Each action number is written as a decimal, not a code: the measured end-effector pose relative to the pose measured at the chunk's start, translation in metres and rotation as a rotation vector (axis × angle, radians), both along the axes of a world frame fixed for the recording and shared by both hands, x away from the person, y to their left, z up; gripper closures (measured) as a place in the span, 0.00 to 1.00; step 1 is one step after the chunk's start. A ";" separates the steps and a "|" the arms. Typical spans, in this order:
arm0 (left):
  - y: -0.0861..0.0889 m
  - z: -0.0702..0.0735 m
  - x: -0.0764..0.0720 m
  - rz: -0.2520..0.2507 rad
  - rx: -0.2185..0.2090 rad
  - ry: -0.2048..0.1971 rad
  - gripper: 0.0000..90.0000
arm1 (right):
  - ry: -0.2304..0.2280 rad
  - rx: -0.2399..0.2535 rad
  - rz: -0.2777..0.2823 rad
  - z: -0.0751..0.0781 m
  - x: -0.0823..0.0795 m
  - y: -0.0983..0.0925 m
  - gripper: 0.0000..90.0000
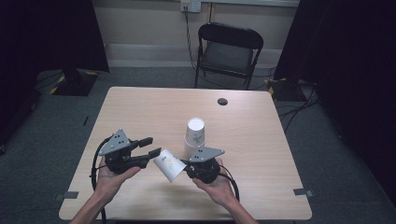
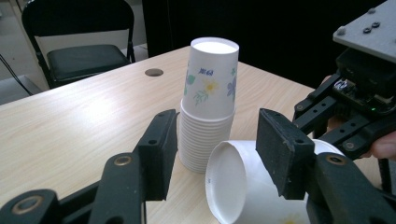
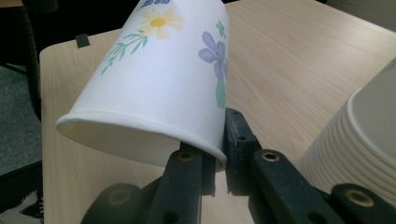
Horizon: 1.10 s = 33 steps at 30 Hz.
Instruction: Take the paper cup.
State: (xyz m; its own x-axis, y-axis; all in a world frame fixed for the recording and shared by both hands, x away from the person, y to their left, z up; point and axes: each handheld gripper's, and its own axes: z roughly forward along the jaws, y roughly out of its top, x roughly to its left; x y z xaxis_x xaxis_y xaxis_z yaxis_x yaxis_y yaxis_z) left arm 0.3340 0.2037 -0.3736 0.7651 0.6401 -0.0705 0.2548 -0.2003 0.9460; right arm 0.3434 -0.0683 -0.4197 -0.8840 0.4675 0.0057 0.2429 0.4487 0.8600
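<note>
A single flowered paper cup (image 1: 169,164) lies on its side just above the table, base toward the left. My right gripper (image 1: 186,164) is shut on its rim, one jaw inside the mouth and one outside (image 3: 212,140). My left gripper (image 1: 152,146) points right at the cup's base (image 2: 229,186). Its jaws stand about a base's width apart. One pad (image 2: 282,154) overlaps the cup's wall. Bare table shows between the other pad (image 2: 161,154) and the base. A stack of upside-down paper cups (image 1: 194,133) stands just behind.
The wooden table (image 1: 140,107) has a small round hole (image 1: 222,101) near its far edge. A black folding chair (image 1: 229,51) stands beyond the table. Cables run across the grey floor at the right, and dark curtains hang at both sides.
</note>
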 end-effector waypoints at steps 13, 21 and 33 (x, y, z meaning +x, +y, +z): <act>-0.009 0.006 -0.008 -0.139 0.095 -0.041 0.43 | 0.042 -0.041 -0.002 -0.002 0.005 -0.003 0.94; -0.023 0.000 -0.013 -0.292 0.173 -0.038 0.36 | 0.083 -0.070 0.011 -0.003 0.008 -0.003 0.94; -0.036 -0.018 -0.011 -0.374 0.287 -0.034 0.23 | 0.108 -0.112 0.050 -0.007 0.005 0.005 0.95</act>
State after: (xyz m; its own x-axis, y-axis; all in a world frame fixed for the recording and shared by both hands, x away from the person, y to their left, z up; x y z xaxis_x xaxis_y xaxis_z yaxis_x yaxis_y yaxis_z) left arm 0.3229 0.1678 -0.3912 0.9458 0.3098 0.0979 0.0850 -0.5269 0.8456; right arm 0.3486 -0.0637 -0.4272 -0.9031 0.4262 0.0522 0.3062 0.5540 0.7742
